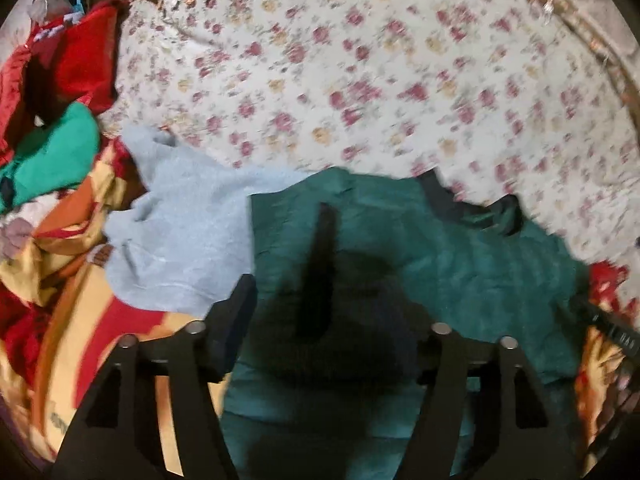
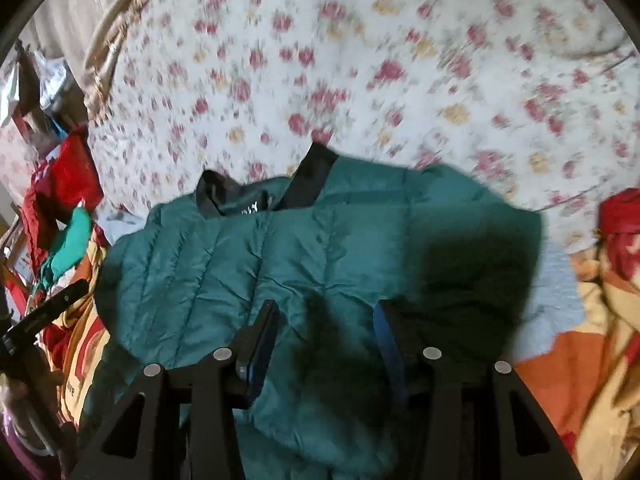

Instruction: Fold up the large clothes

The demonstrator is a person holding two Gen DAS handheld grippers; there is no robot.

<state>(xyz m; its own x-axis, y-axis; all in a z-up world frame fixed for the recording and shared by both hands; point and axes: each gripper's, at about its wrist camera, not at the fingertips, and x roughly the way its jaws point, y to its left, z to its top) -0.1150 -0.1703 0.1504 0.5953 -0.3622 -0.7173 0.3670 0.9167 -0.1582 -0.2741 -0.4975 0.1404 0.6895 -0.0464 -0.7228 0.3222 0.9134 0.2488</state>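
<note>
A teal quilted jacket (image 1: 460,252) with a black collar (image 1: 452,200) lies spread on the bed, collar towards the far side. My left gripper (image 1: 320,320) hovers over its near left part with the jaws apart; the fabric lies beneath them and is not pinched. In the right wrist view the same jacket (image 2: 224,264) fills the middle, its collar (image 2: 312,176) at the top. My right gripper (image 2: 326,332) stands open just above the jacket's near edge, and its blue-padded fingers (image 2: 262,340) grip nothing. Shadow darkens the jacket's right side.
A floral sheet (image 1: 360,80) covers the bed beyond the jacket. A pale grey garment (image 1: 180,240) lies to the jacket's left. Red and green clothes (image 1: 56,140) are heaped at far left. An orange, yellow and red blanket (image 2: 580,380) lies along the near edge.
</note>
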